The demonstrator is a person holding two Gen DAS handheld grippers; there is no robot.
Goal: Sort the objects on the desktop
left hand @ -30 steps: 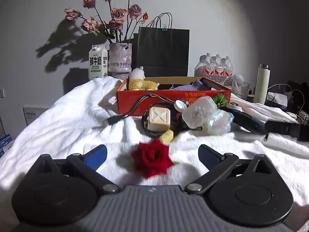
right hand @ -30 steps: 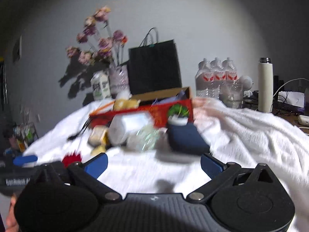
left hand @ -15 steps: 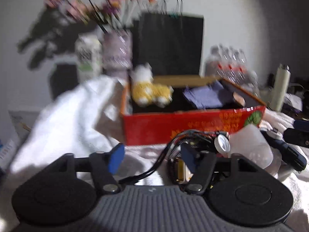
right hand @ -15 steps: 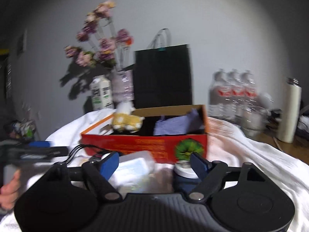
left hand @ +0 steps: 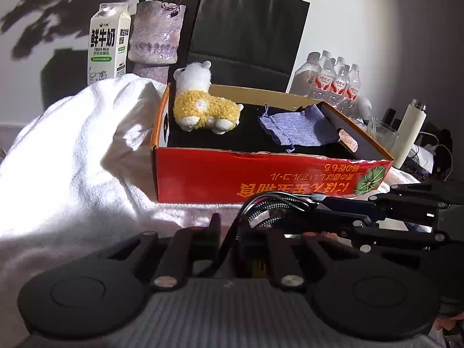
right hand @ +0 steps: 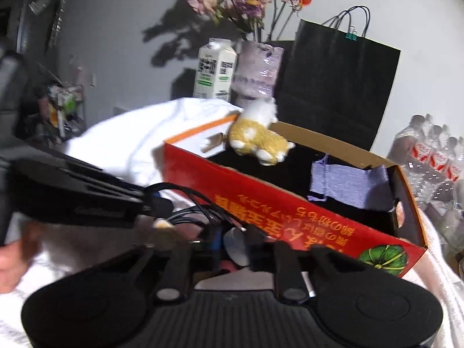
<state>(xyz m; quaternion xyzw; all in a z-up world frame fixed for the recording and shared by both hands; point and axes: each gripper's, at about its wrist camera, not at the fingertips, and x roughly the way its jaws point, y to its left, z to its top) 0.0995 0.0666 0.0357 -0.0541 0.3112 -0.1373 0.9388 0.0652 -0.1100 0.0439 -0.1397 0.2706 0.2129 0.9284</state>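
Note:
A red cardboard box sits on the white cloth, holding a yellow and white plush alpaca and a purple pouch. Just in front of it lies a coiled black cable. My left gripper is closing, and the cable runs between its nearly shut fingers. My right gripper is also closing, with a small white round cap between its fingers. The two grippers are side by side at the box's front wall; the right gripper reaches in from the right of the left wrist view.
Behind the box stand a milk carton, a purple vase of dried roses, a black paper bag and a pack of water bottles. A white flask is at the right. A hand holds the left gripper.
Both grippers moved forward over the red rose to the clutter at the box's front. Their jaws went from wide open to nearly shut. The right wrist view has rolled.

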